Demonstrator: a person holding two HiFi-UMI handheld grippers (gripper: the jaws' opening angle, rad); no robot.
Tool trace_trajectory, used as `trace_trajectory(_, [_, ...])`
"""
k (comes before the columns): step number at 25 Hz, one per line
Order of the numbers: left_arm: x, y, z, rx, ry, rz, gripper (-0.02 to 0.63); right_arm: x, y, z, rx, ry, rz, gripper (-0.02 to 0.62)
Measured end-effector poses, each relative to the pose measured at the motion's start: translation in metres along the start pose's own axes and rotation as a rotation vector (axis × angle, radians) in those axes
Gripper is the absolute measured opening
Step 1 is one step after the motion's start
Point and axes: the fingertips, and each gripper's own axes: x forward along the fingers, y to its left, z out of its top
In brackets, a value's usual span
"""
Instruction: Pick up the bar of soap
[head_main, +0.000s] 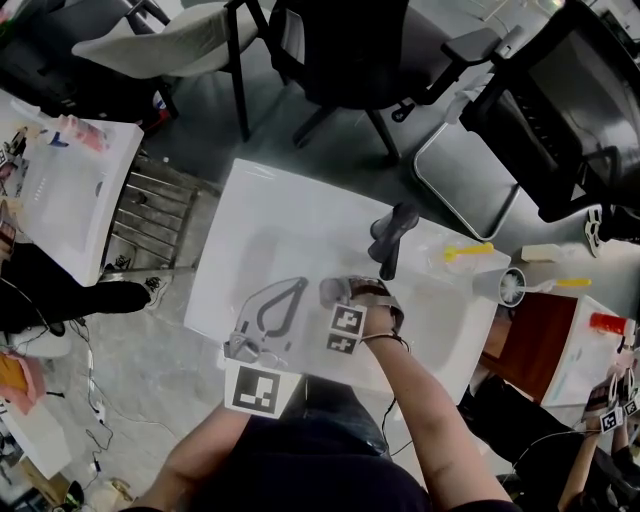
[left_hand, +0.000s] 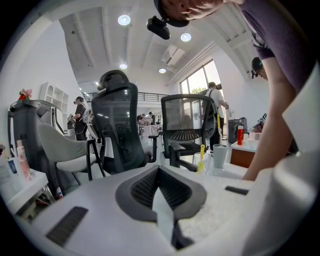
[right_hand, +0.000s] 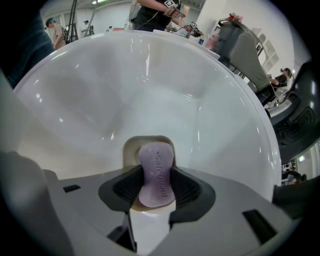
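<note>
**A:** Item one, soap (right_hand: 155, 172). Location?

**B:** One lilac bar, stamped "Safeguard", standing on edge between the pads of the right gripper (right_hand: 155, 176), which is clamped on its two broad faces. Directly behind it is a beige dish (right_hand: 131, 145), with nothing else in it. I cannot tell whether the bar touches the dish.

**A:** And what holds the dish?

**B:** A white basin (right_hand: 100, 90). The dish sits on its sloping wall. The basin otherwise holds only the right gripper's front end. A dark faucet (head_main: 392, 235) stands at the basin's far rim.

**A:** Left gripper?

**B:** Left gripper (left_hand: 159, 172): jaws together at the tips, nothing between them. It lies at the basin's near edge, left of the right gripper, and faces out toward the black chairs (left_hand: 117, 130).

**A:** Other containers?

**B:** Two, on the counter's right end, just beside each other: a clear glass (left_hand: 200, 164) with a yellow brush in it, and a pale cup (left_hand: 219, 156) whose contents are not visible from the left gripper view.
</note>
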Motion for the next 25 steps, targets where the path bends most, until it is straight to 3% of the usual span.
trace_trajectory(13, [-0.011, 0.002, 0.012, 0.002, -0.023, 0.017, -0.002, -0.050, -0.009, 0.007, 0.096, -0.086, -0.157, 0.189])
trace_trajectory(25, [-0.028, -0.008, 0.032, 0.024, -0.073, 0.002, -0.002, -0.134, -0.028, 0.025, 0.231, -0.191, -0.324, 0.187])
